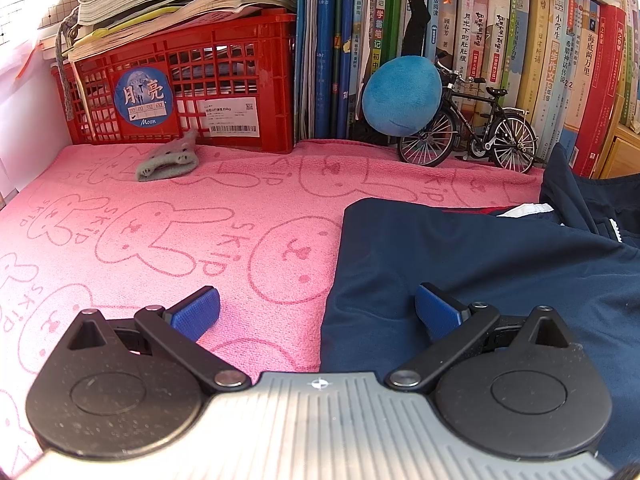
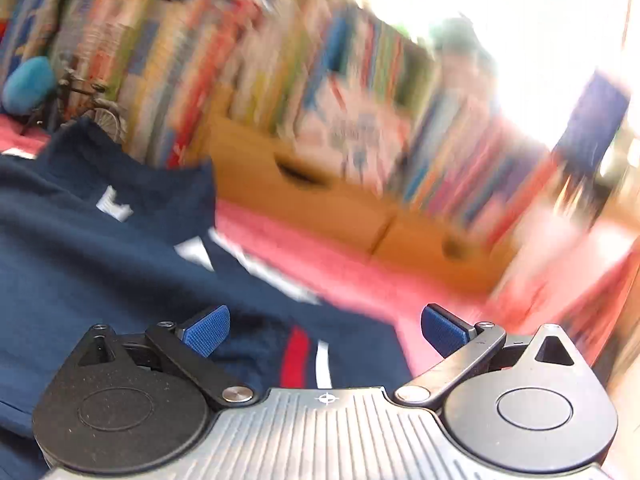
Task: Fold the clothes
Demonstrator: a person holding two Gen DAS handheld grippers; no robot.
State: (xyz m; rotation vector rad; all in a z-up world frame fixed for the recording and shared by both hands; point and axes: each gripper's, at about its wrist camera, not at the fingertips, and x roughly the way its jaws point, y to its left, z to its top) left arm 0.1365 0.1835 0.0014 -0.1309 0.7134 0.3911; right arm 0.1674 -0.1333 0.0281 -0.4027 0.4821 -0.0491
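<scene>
A navy garment (image 1: pixel 480 272) with white and red trim lies on the pink bunny-print towel (image 1: pixel 160 232), on the right half. My left gripper (image 1: pixel 318 312) is open and empty, low over the garment's left edge, one blue pad on each side of it. In the blurred right wrist view the same navy garment (image 2: pixel 100 248) fills the left side, with a red and white stripe (image 2: pixel 306 356) near the fingers. My right gripper (image 2: pixel 326 330) is open and empty just above the garment's right part.
A red crate (image 1: pixel 180 92) with stacked papers stands at the back left, a small grey cloth item (image 1: pixel 168 162) before it. A row of books (image 1: pixel 500 40), a blue plush (image 1: pixel 400 94) and a model bicycle (image 1: pixel 472 132) line the back. Wooden drawers (image 2: pixel 320 208) stand at the right.
</scene>
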